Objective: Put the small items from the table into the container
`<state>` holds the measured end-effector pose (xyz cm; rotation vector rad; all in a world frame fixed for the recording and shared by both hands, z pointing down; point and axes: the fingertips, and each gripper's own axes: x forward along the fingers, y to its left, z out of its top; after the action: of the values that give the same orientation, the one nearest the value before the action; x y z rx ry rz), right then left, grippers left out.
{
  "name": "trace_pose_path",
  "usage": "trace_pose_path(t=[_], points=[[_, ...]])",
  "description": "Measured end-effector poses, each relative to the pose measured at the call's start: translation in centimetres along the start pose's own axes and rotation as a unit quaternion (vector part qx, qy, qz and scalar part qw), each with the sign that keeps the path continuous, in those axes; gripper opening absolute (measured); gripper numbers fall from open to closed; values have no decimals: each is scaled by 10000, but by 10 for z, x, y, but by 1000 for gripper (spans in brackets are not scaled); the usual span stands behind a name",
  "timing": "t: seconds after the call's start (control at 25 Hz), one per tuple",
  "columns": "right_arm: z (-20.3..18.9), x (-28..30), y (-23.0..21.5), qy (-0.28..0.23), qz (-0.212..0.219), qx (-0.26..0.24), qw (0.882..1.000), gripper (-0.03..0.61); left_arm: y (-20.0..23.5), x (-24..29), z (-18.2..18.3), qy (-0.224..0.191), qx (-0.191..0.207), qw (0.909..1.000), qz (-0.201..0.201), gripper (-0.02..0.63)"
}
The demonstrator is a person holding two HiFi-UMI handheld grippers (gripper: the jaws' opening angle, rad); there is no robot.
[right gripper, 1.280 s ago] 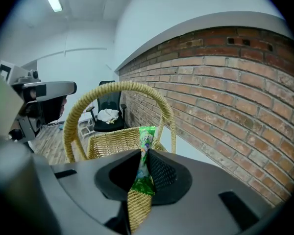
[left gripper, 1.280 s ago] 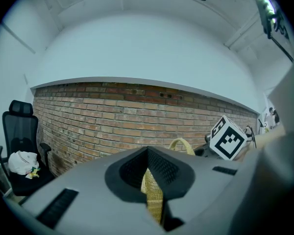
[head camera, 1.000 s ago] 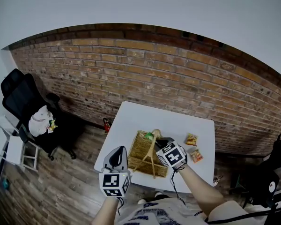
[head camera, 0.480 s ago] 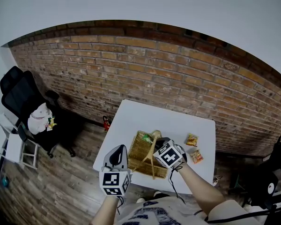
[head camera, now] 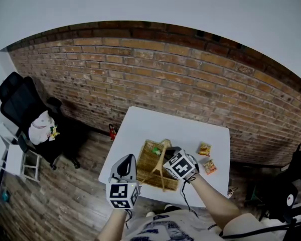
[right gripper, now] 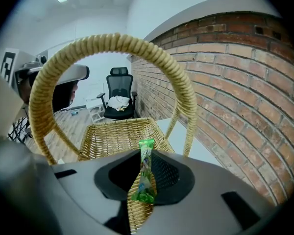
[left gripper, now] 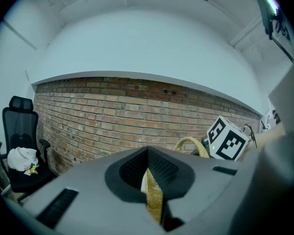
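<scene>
A wicker basket with a hoop handle stands on the white table. My left gripper is at the basket's left side, shut on its woven rim. Over the basket, my right gripper is shut on a slim green packet, which sticks up from between the jaws; the same green packet shows above the basket's far end. Two orange snack packets lie on the table to the basket's right.
A brick wall runs behind the table. A black office chair with a white bag on it stands on the wooden floor at the left. The table's near edge lies just under both grippers.
My right gripper has tilted slightly and drifted a touch left with the green packet over the basket. The left gripper and the basket have stayed put.
</scene>
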<state>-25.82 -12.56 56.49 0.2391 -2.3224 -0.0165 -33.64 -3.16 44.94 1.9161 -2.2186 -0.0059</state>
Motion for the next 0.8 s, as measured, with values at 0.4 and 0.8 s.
trace_pose_path(t=[0.4, 0.8], points=[[0, -4, 1, -53, 4, 25, 10000, 66, -2, -4, -2, 12, -8, 10000, 10, 49], [-6, -20, -6, -117, -146, 231, 9996, 66, -8, -10, -3, 23, 11, 10000, -60, 49]])
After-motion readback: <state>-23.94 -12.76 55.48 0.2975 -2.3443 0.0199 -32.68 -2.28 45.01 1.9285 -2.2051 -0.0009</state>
